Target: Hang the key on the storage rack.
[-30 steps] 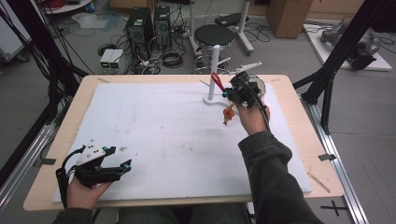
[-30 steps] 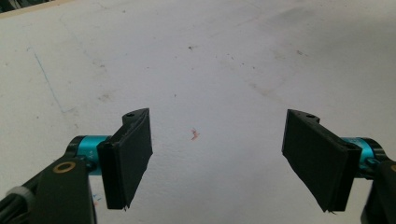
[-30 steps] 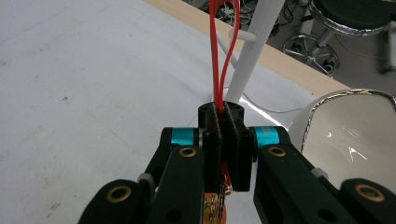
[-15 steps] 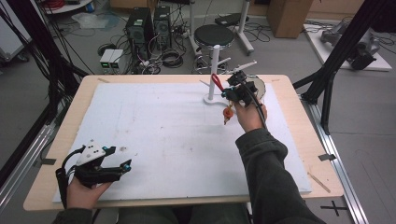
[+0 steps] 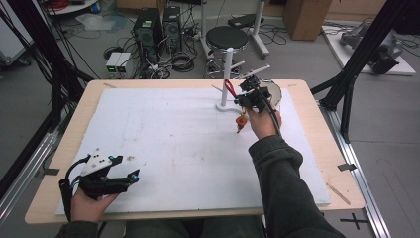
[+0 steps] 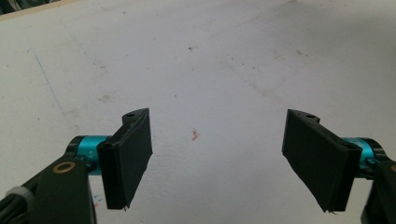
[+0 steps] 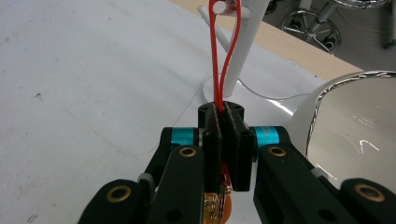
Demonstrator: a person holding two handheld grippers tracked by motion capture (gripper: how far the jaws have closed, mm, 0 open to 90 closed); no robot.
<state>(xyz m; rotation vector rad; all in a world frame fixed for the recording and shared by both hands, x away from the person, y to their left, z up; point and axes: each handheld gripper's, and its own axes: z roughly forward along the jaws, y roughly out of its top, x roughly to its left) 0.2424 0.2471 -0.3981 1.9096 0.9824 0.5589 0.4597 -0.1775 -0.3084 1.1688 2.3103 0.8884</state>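
Upper centre of high view: right gripper (image 5: 246,94) clamped on red cord (image 7: 219,70), loop already over stand peg (image 7: 218,7); release remains. Left gripper (image 6: 217,154) wide open, empty.

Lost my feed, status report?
Right gripper shut on red cord, looped over stand peg. Left gripper open, idle. Bowl close beside.

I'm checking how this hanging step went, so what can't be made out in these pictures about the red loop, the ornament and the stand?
- Ornament: right gripper view, hidden behind the right tongs and cut by the bottom edge; high view, too small.
- Red loop: its lower end is hidden between the shut jaws.
- Stand: right gripper view, top cut by the upper edge.
- Bowl: cut by the right edge.
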